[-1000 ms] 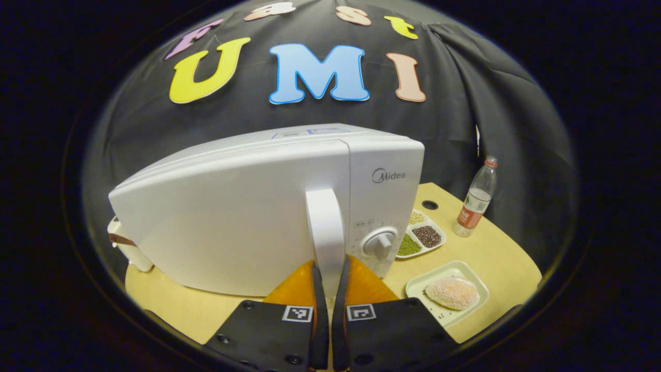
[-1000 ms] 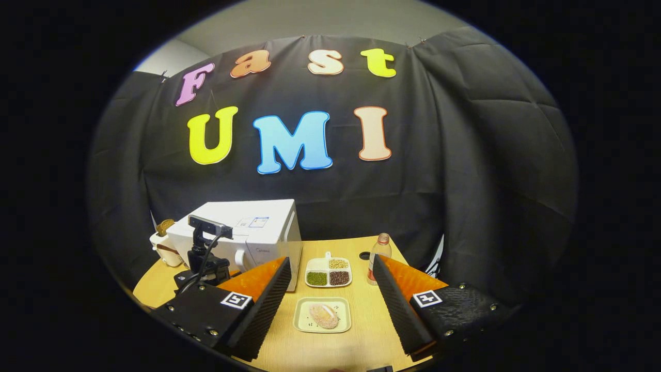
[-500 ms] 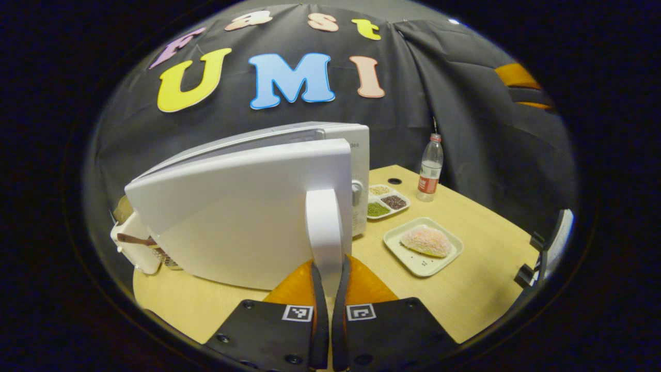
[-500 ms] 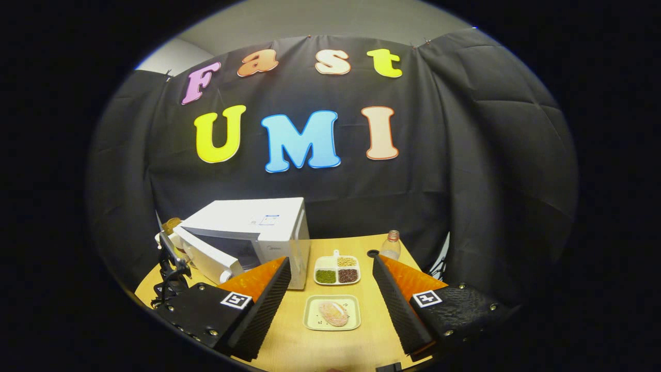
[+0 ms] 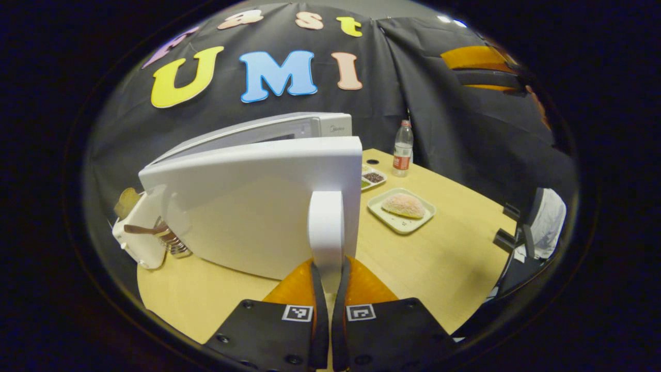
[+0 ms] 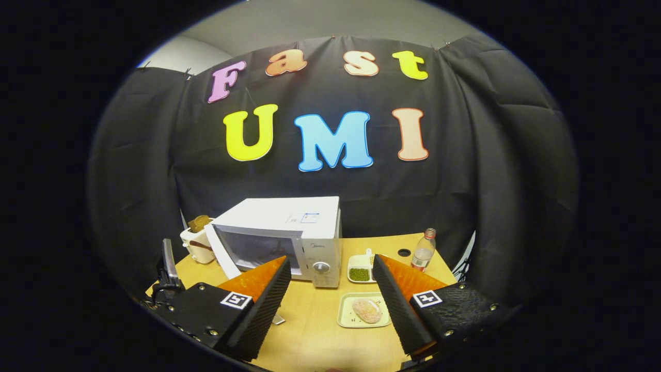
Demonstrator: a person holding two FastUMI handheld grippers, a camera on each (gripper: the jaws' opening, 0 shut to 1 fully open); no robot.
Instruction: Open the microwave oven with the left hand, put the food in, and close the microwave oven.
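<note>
The white microwave [image 6: 304, 227] stands on the wooden table with its door [image 5: 248, 206] swung wide open, and its cavity [image 6: 255, 248] shows. My left gripper [image 5: 326, 279] is shut on the door's white upright handle [image 5: 326, 227]. The food [image 5: 404, 205], a pale pink breaded piece, lies on a small cream plate [image 5: 397, 225] to the right of the door. In the right gripper view the food [image 6: 366, 310] rests on its plate [image 6: 346, 319] in front of the microwave. My right gripper [image 6: 329, 258] is open, above the table's near edge, with nothing between its fingers.
A sectioned dish [image 6: 360, 268] of beans and a water bottle [image 6: 423, 250] stand right of the microwave. A white toaster [image 6: 196, 240] with bread sits at its left. A chair [image 5: 537, 227] is past the table's right edge. Bare table [image 5: 454, 258] lies in front.
The left gripper has pulled the handle and the door has swung from nearly closed to wide open. The right gripper has shifted a little and stayed open.
</note>
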